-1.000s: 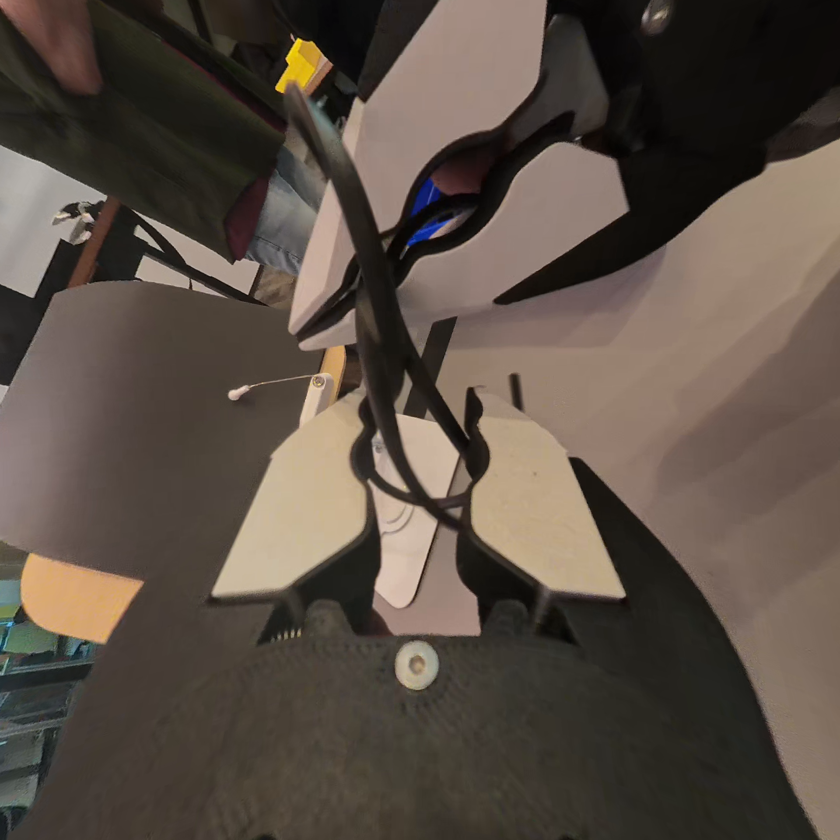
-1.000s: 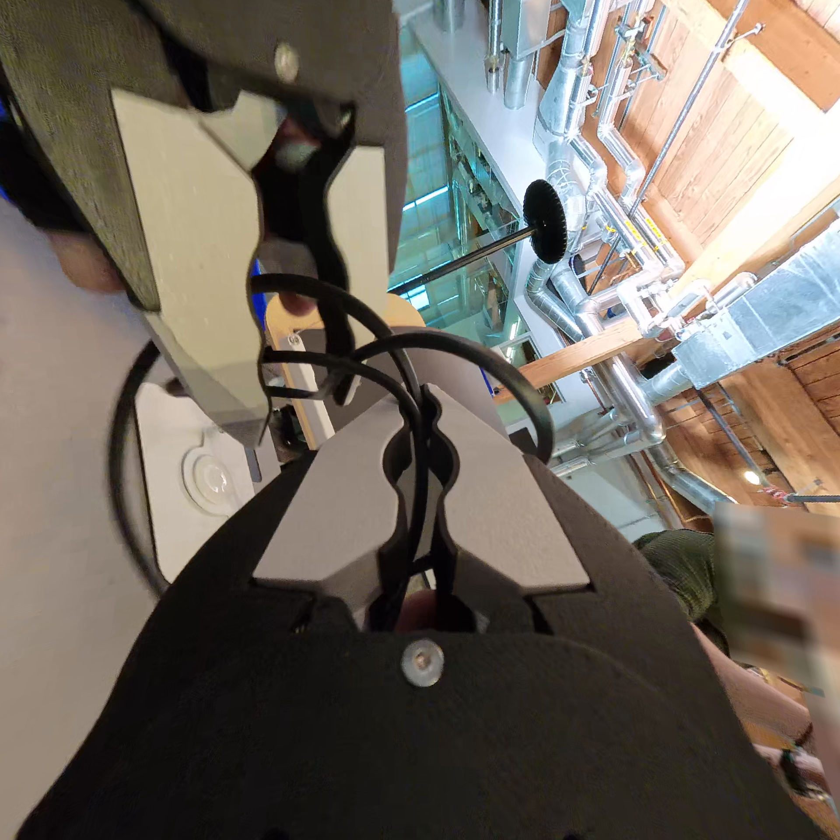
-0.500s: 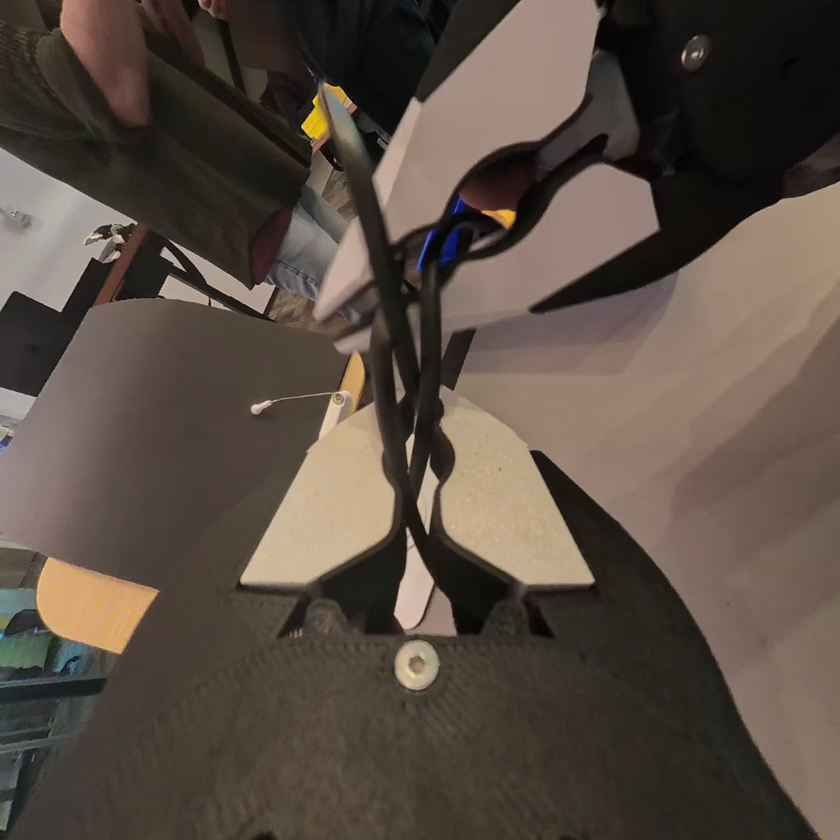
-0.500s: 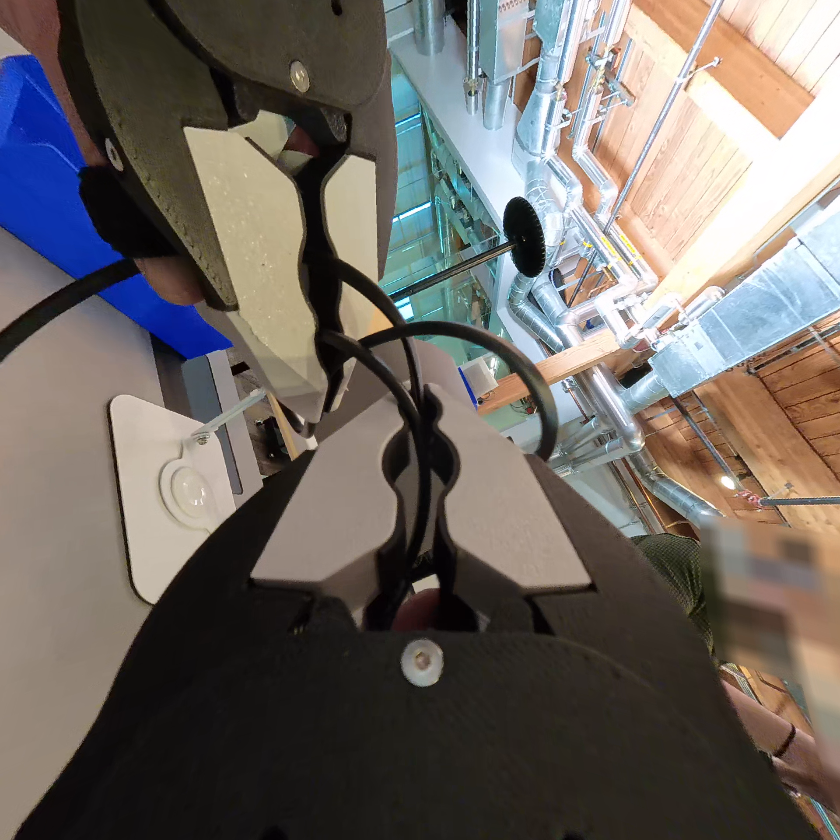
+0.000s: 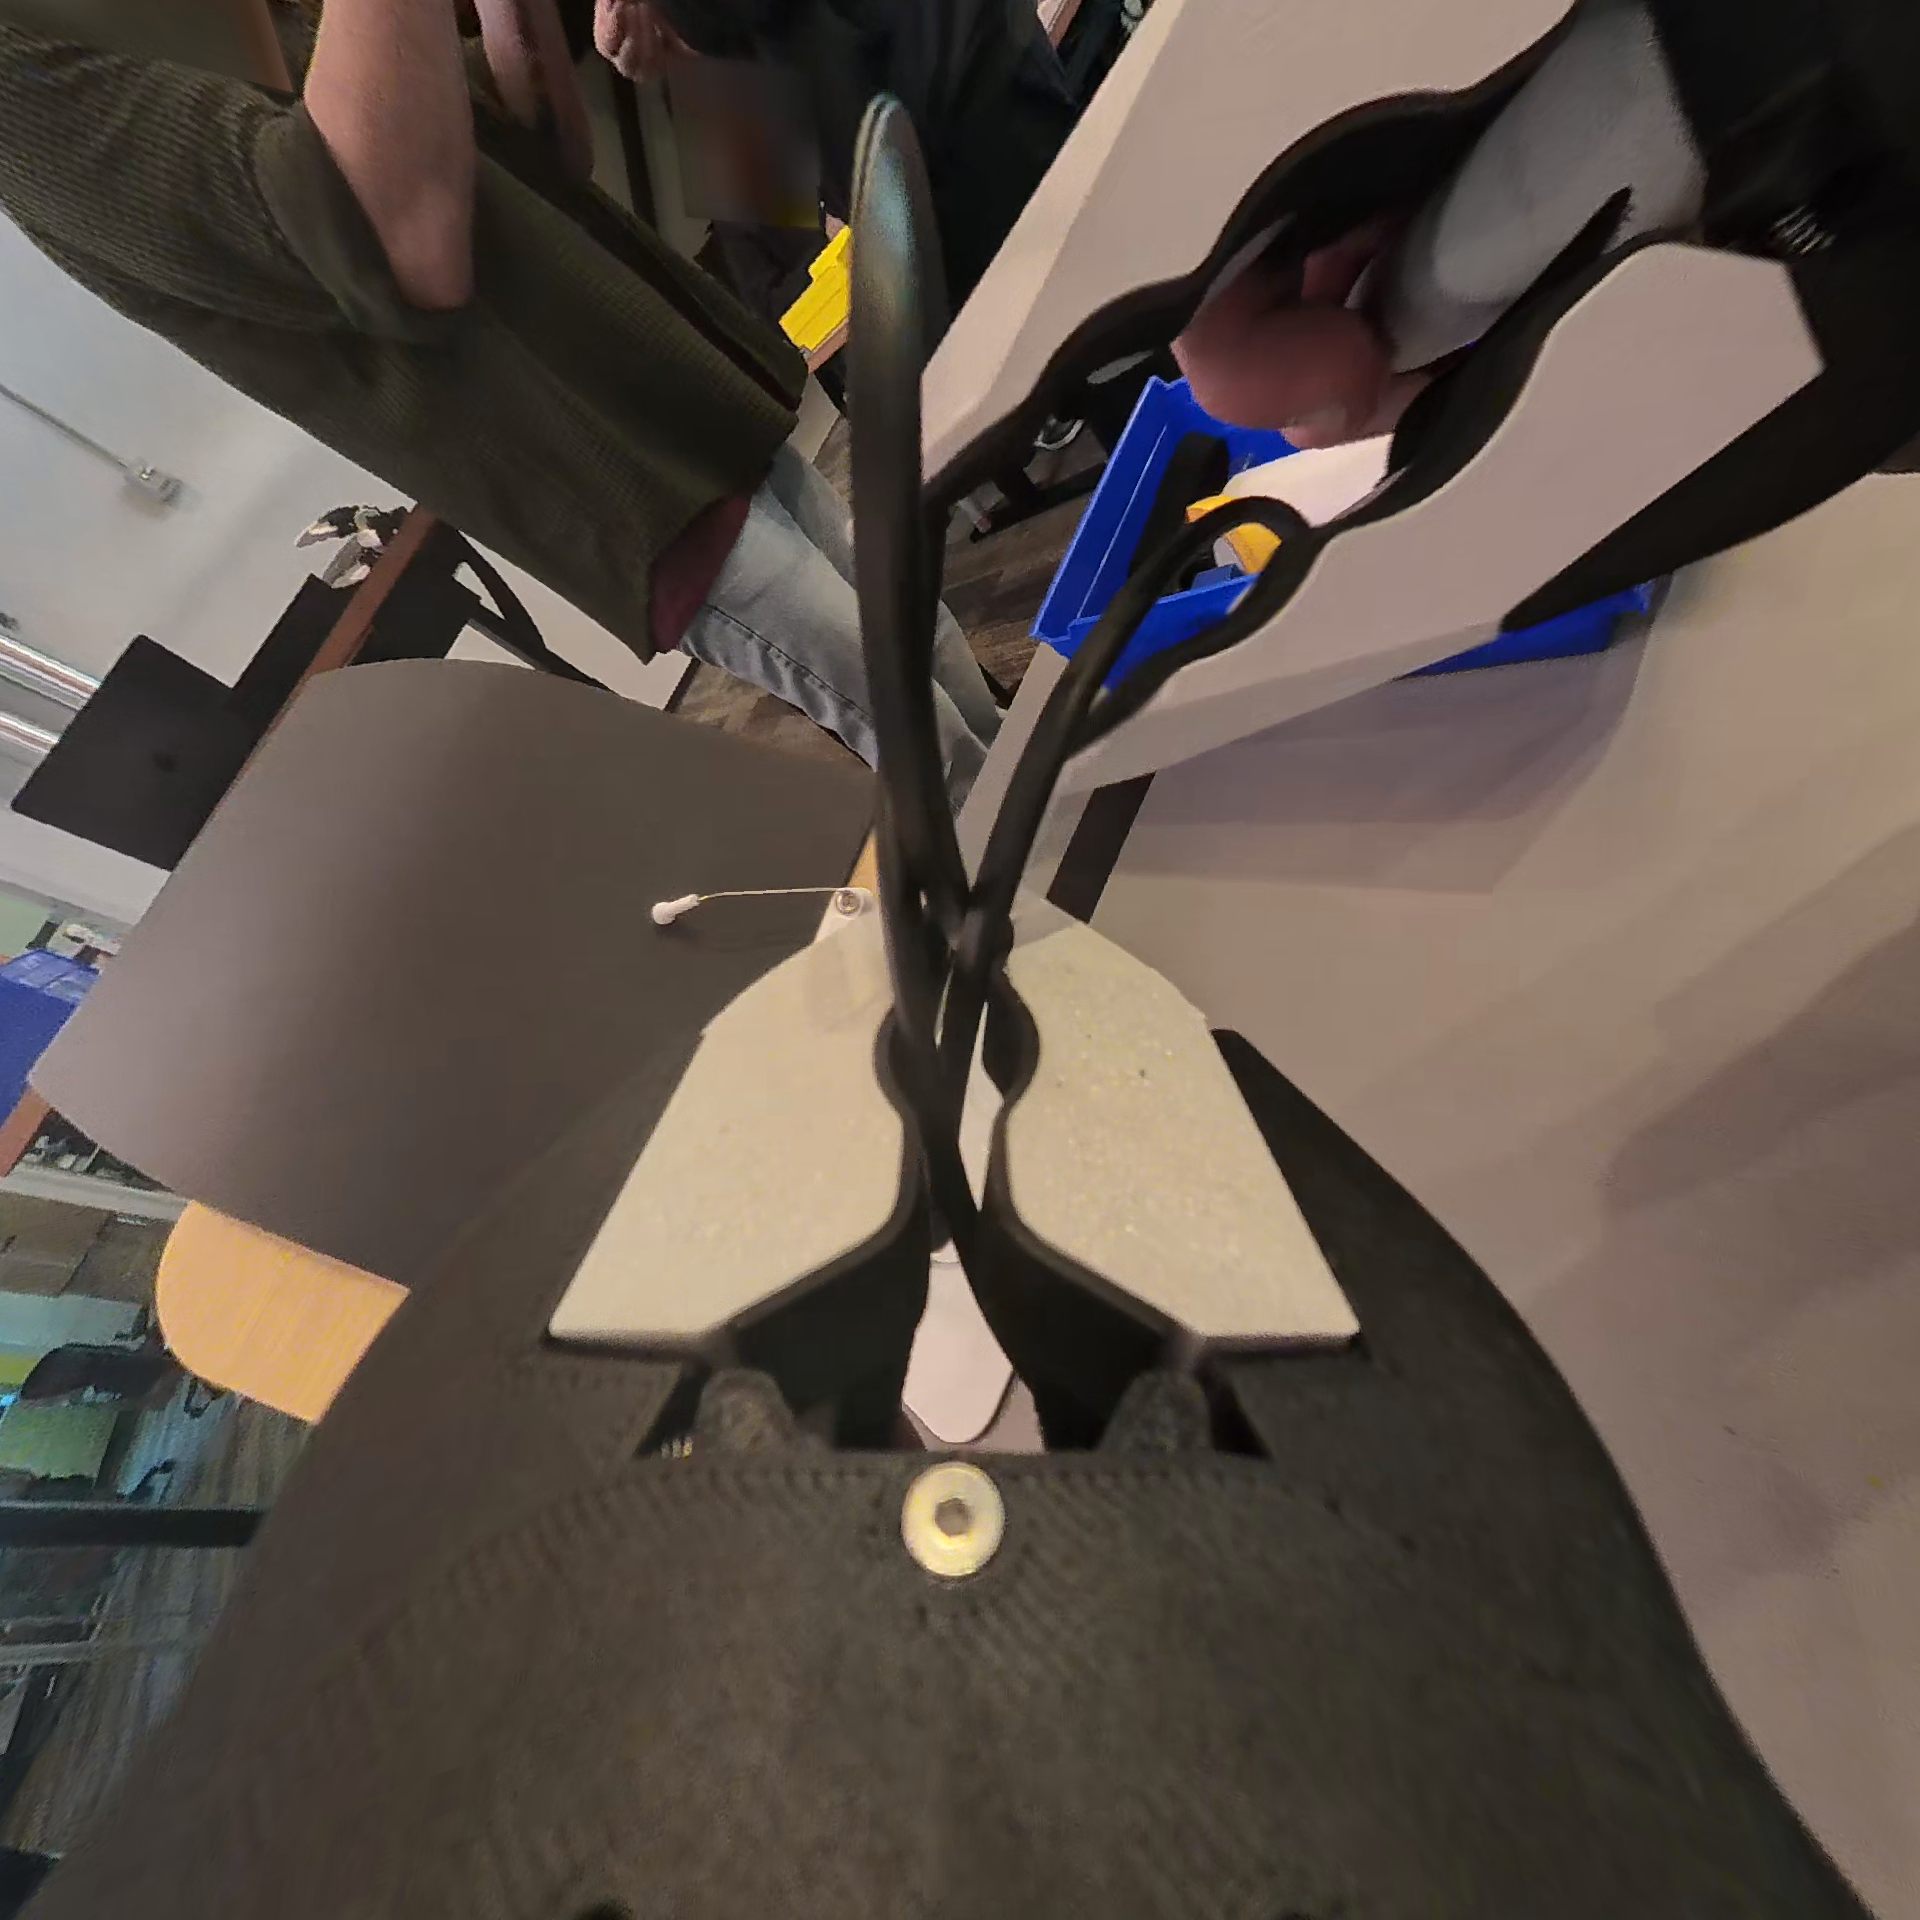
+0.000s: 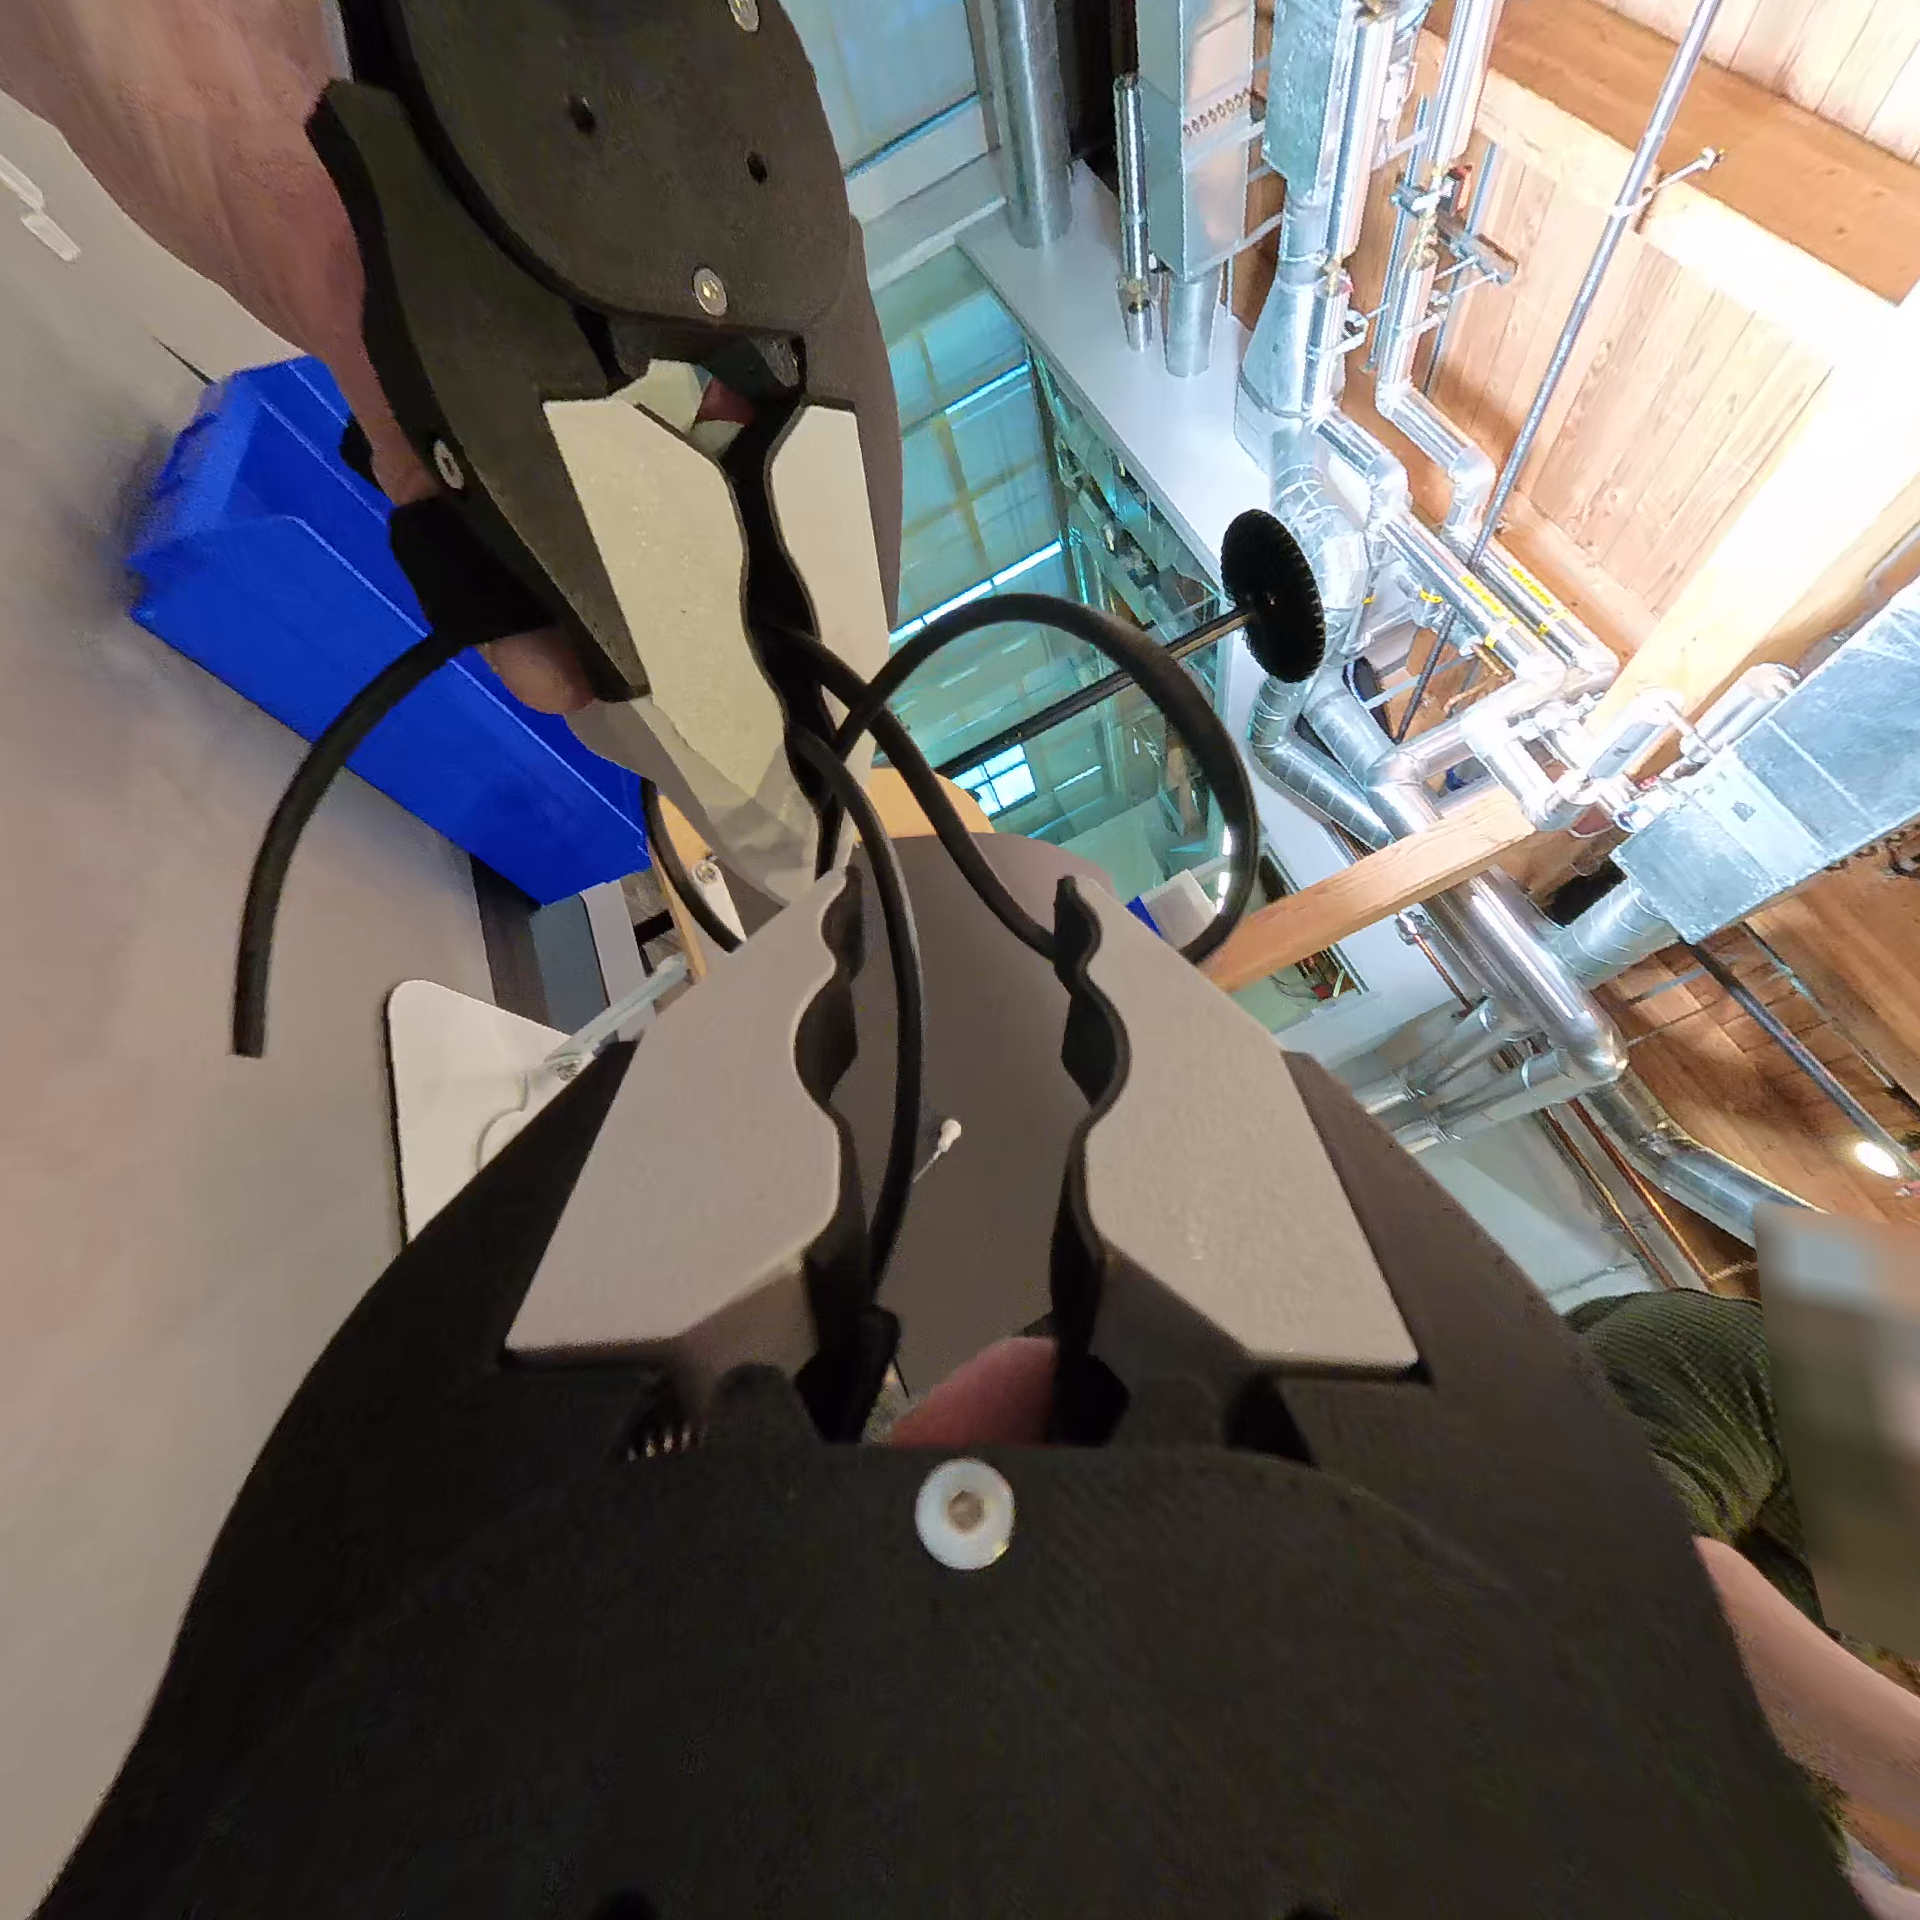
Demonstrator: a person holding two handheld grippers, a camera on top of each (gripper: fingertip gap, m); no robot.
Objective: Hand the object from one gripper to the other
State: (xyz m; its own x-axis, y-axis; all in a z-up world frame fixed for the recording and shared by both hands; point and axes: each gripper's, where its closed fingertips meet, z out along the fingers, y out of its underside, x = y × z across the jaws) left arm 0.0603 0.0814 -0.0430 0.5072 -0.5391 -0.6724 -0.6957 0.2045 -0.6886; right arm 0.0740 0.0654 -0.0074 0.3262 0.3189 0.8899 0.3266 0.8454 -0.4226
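Left gripper (image 5: 951,997) pinches the limp, light black cable (image 5: 894,623) at crossed strands; right gripper (image 6: 951,935), jaws spread, apparently lets go.

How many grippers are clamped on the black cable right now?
1. The left gripper is shut on the black cable; the right gripper has open jaws, with the cable running loosely between them.

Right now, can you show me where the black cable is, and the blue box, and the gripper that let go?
black cable (image 6: 902,1039), right wrist view, on the strand between the open fingers.
blue box (image 6: 312,582), right wrist view, on its side wall.
right gripper (image 6: 951,914), right wrist view, midway between its fingertips.
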